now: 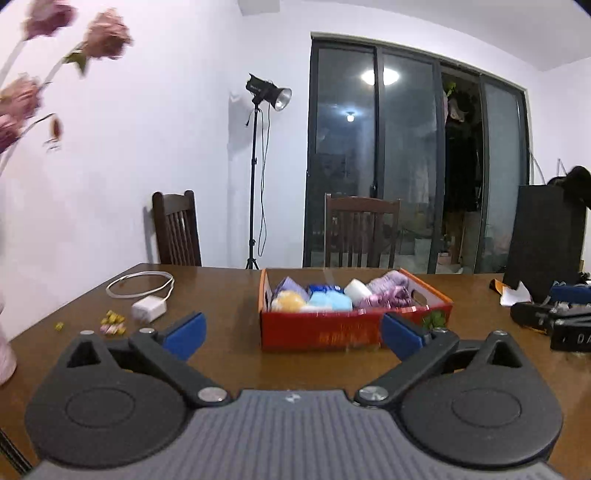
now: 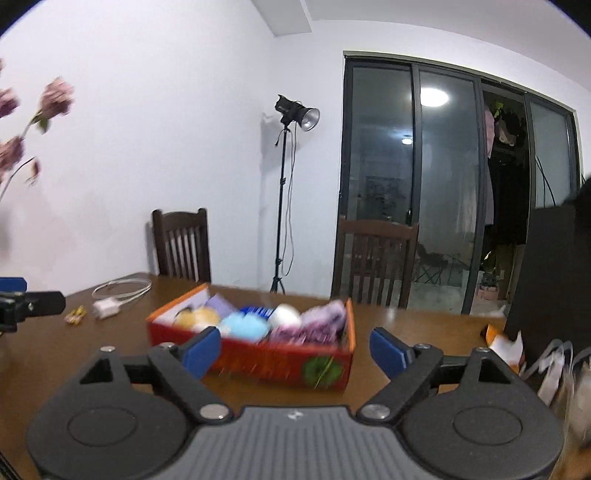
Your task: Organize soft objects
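A red and orange cardboard box (image 1: 317, 328) sits on the brown wooden table (image 1: 229, 354), and it also shows in the right wrist view (image 2: 258, 363). It holds several soft things: a yellow ball (image 1: 290, 301), a light blue pad (image 1: 330, 302), a white roll (image 1: 356, 288), purple cloth (image 1: 391, 291) and a blue packet (image 1: 325, 288). My left gripper (image 1: 293, 332) is open and empty, just in front of the box. My right gripper (image 2: 295, 349) is open and empty, in front of the box's near right side.
A white charger with cable (image 1: 147, 308) and small yellow and pink candies (image 1: 112, 325) lie at the left. Pink flowers (image 1: 107, 35) rise at far left. Two dark chairs (image 1: 177, 229) stand behind the table. Black gear (image 1: 554, 321) and a black bag (image 1: 543, 236) sit at right.
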`<state>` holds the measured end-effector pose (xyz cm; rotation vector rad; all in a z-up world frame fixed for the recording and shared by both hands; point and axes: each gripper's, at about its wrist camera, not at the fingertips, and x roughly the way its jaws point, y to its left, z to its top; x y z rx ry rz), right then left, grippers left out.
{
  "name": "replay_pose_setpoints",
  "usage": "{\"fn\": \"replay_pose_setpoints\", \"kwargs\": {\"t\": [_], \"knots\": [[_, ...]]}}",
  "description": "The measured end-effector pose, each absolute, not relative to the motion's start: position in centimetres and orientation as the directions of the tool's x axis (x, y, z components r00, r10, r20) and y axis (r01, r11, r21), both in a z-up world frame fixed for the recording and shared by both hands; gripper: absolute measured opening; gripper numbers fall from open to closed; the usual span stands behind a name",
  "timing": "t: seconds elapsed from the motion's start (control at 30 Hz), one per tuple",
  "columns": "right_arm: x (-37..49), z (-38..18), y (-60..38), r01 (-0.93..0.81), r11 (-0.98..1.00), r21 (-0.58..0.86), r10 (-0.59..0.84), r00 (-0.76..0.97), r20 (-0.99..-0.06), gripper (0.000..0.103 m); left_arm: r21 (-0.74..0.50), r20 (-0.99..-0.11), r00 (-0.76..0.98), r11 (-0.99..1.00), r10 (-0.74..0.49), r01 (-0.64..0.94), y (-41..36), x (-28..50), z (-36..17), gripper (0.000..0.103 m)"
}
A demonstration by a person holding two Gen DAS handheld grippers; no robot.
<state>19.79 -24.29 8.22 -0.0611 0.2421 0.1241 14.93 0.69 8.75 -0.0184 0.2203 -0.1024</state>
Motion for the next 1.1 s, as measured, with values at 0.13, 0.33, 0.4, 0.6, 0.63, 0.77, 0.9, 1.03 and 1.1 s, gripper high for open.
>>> {"fn": "replay_pose_setpoints", "kwargs": {"t": [0.13,0.33,0.4,0.6,0.63,0.77,0.9,1.03,1.1], "knots": [[14.1,5.3,-23.4,-0.157,0.988,0.006,0.154,0.96,-0.234,0.088,-0.025,-0.188,0.977,0.995,-0.105,0.102,1.8,9.1,6.1,0.103],[6.4,2.3,-22.5,-0.195,0.981,0.018,0.194,0.958,-0.211,0.098,-0.017,-0.167,0.984,0.998,-0.058,0.056,2.6,3.4,3.5,0.103],[4.8,1.9,-21.8,-0.202,0.979,-0.007,0.197,0.958,-0.207,0.098,0.053,-0.137,0.99,0.997,-0.04,0.047,1.7,2.5,3.3,0.103],[4.2,1.6,-20.3,-0.198,0.98,-0.029,0.19,0.967,-0.168,0.098,0.066,-0.117,0.992,0.996,-0.048,0.056,1.3,2.1,3.2,0.103],[4.2,1.5,-20.2,-0.196,0.98,-0.022,0.19,0.968,-0.163,0.098,0.066,-0.12,0.992,0.996,-0.046,0.054,1.3,2.1,3.2,0.103],[4.6,1.7,-20.4,-0.185,0.983,-0.017,0.179,0.97,-0.166,0.1,0.069,-0.113,0.993,0.997,-0.032,0.04,1.3,2.2,3.1,0.103],[4.5,1.6,-20.7,-0.181,0.984,-0.004,0.178,0.971,-0.159,0.102,0.039,-0.117,0.992,0.998,-0.038,0.043,1.9,2.2,3.1,0.103],[5.0,1.6,-20.5,-0.168,0.986,0.001,0.166,0.971,-0.17,0.103,0.033,-0.121,0.992,0.998,-0.04,0.044,2.0,2.2,3.0,0.103],[5.2,1.5,-20.3,-0.171,0.985,-0.001,0.168,0.97,-0.175,0.103,0.035,-0.121,0.992,0.998,-0.041,0.046,2.0,2.2,3.0,0.103]]}}
